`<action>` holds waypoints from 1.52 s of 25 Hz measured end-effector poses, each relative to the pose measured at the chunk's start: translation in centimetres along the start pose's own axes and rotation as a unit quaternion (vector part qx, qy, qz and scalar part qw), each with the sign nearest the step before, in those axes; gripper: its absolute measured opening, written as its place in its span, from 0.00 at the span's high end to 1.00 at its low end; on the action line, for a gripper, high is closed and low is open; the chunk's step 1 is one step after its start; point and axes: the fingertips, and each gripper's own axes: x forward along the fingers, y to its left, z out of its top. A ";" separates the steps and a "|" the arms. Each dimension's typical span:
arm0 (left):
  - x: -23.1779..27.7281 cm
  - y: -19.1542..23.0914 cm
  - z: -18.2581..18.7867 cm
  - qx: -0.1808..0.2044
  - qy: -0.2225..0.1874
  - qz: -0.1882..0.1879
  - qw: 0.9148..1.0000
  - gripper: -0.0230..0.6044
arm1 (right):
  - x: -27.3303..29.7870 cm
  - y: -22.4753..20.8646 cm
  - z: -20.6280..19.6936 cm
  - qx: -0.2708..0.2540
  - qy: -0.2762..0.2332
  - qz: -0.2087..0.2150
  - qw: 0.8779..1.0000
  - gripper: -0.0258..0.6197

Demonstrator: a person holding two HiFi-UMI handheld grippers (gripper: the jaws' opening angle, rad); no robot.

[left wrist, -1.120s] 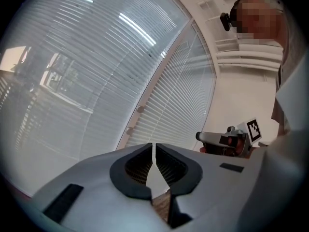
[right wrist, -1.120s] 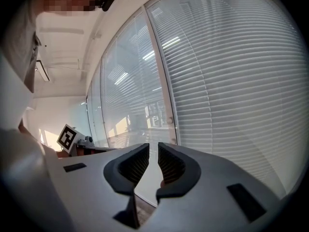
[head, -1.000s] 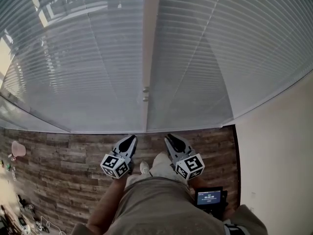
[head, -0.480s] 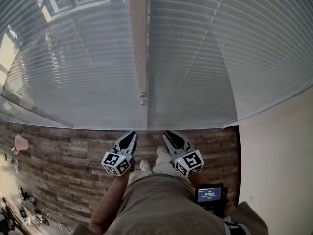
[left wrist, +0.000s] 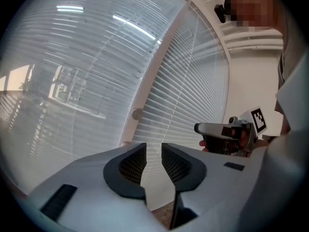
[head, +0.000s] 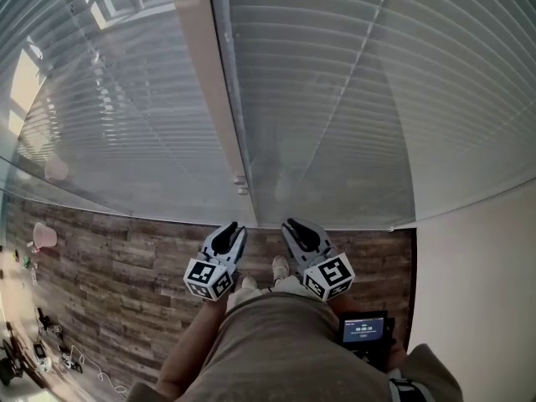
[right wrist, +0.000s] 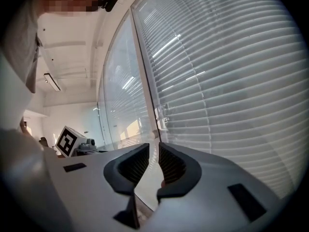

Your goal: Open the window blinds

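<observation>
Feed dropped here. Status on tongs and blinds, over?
Left tongs just opening, empty. Right tongs open, empty. Blinds down, untouched. Nothing in the way.

Closed window blinds (head: 335, 99) fill the upper part of the view, their slats running across two panes split by a pale upright frame post (head: 209, 82) with two small knobs (head: 241, 184) low on it. Below lies a wooden plank floor (head: 109, 283), and a cream wall (head: 477, 291) stands to the right. The left gripper (head: 229, 229) and right gripper (head: 293, 225) are held side by side, well short of the blinds and pointing towards them. The left gripper's jaws have just been opening, with nothing between them. A small lit screen (head: 363, 331) shows beside the person's beige shorts (head: 285, 350), and a pink object (head: 43, 235) sits far left on the floor.
</observation>
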 end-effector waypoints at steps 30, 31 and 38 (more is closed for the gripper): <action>6.6 2.2 3.3 0.014 0.004 0.132 0.991 0.82 | 0.4 -7.6 4.4 -0.026 0.003 0.073 0.997 0.88; 6.6 2.5 2.9 0.014 0.006 0.133 0.991 0.82 | 0.5 -7.7 4.1 -0.026 0.003 0.072 0.997 0.88; 7.6 4.4 1.5 0.040 0.028 0.125 0.991 0.82 | 2.2 -8.5 2.8 -0.013 -0.007 0.048 0.999 0.88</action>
